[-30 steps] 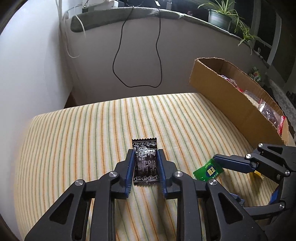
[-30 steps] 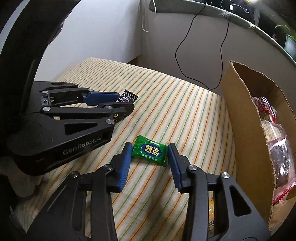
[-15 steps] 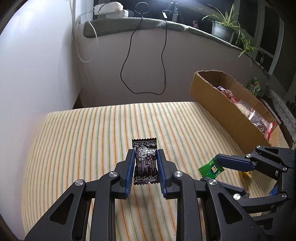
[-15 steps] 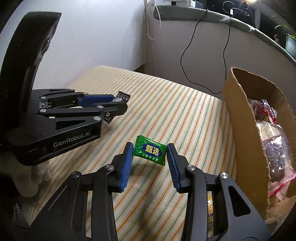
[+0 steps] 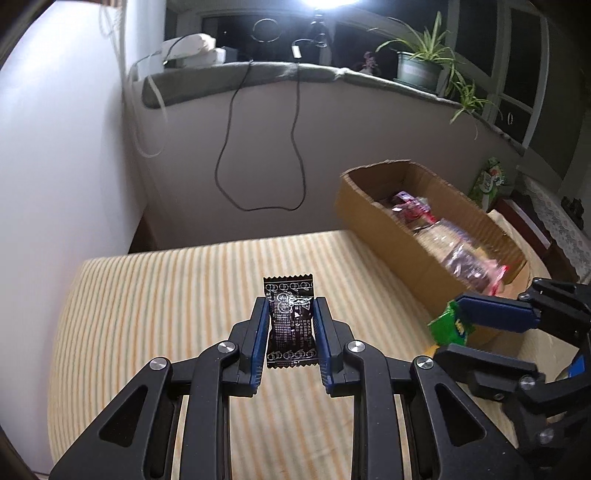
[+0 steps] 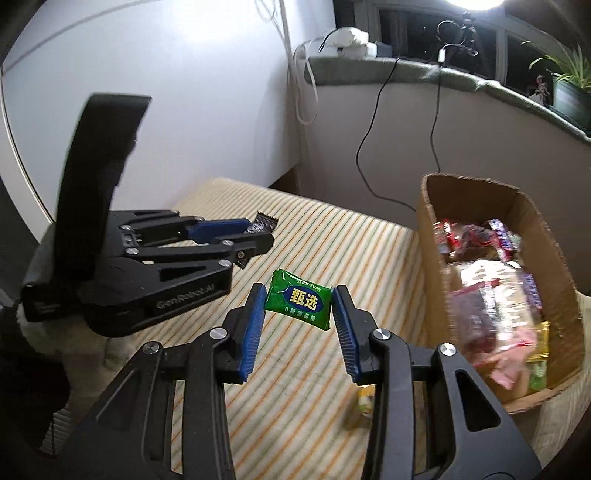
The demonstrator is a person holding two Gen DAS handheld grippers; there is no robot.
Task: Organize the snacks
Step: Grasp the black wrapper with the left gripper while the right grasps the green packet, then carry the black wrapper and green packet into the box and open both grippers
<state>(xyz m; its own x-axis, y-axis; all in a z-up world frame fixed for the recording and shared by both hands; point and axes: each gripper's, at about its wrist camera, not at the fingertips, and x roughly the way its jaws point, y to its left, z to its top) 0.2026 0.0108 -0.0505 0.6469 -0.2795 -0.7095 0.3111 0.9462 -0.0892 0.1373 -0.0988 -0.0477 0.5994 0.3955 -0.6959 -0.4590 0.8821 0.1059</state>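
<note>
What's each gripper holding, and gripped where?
Left gripper: black candy packet, pinched across its long side edges. Right gripper: green candy packet, pinched at its two short ends.

Dim indoor frames lit by one glaring lamp (image 5: pixel 325 3) at the top edge against dark windows (image 5: pixel 476 48), with strong fisheye bending and black corners, and motion blur smearing the cardboard box (image 6: pixel 554 280) and striped bedcover (image 5: pixel 147 295).
</note>
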